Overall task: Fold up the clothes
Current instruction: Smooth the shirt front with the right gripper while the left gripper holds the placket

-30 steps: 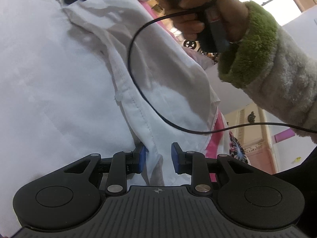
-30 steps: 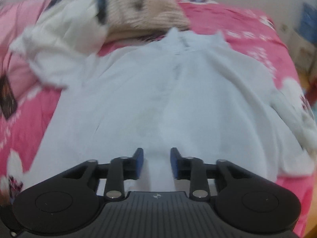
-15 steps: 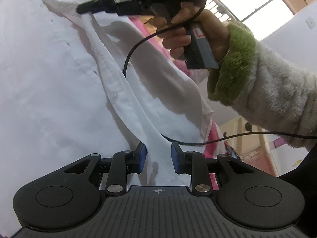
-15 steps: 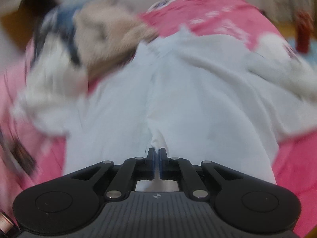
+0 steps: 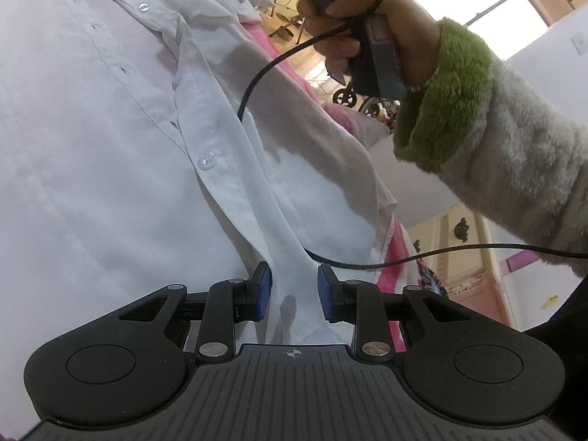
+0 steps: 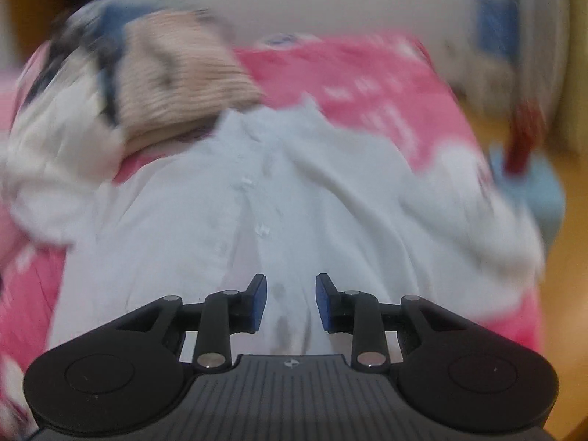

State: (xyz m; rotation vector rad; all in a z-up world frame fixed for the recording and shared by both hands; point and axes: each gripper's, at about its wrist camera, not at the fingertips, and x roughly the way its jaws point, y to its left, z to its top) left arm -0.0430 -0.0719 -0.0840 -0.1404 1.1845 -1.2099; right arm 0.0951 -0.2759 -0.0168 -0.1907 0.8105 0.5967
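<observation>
The right gripper (image 6: 290, 299) has just been opening over the white shirt (image 6: 294, 220) (nothing pinched); the placket may slump

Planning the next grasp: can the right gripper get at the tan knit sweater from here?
Probably yes. The right gripper has just reopened its jaws over the white shirt, pads not pressing it; the tan sweater lies uncovered beyond.

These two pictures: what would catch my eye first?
A white button-up shirt spread over a pink bedspread fills both views. In the left view a hand in a fuzzy green-cuffed sleeve grips a handle above the shirt. The right claw, which has just been opening, stands open over the shirt front.
</observation>
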